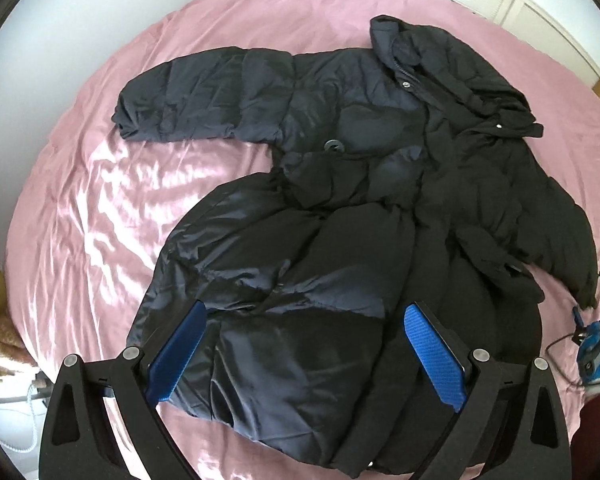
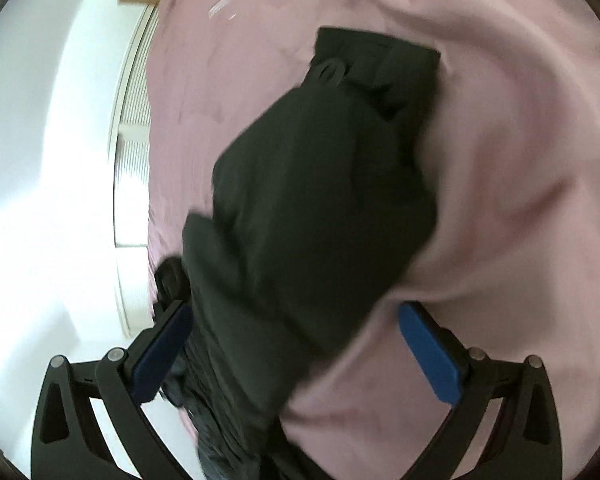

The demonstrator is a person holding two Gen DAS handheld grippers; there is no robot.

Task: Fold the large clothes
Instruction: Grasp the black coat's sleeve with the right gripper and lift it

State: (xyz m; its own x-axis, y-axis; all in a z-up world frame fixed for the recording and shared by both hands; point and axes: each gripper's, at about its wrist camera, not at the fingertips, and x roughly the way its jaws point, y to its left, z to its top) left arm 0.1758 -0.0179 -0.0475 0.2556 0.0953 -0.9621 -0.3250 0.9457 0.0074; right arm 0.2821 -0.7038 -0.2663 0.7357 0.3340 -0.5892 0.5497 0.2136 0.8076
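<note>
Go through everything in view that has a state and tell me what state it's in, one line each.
Black puffer coat: unfolded, spread front-up on the bed.
Coat's left-side sleeve: stretched straight out sideways.
Coat's hood: flopped open and rumpled.
Pink satin bedsheet: wrinkled.
Left gripper: jaws open, over the coat's hem.
Right gripper: jaws open, coat fabric between them, not gripped.

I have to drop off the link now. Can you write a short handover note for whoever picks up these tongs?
Left tongs: open, holding nothing, above the hem end of the black puffer coat.
Right tongs: open, around one sleeve without gripping it.
The coat lies spread on the pink bedsheet, hood at the far end, the other sleeve stretched out sideways.
Done: coat laid out, no fold visible.
Left: fold in both sleeves, then fold the body.
</note>
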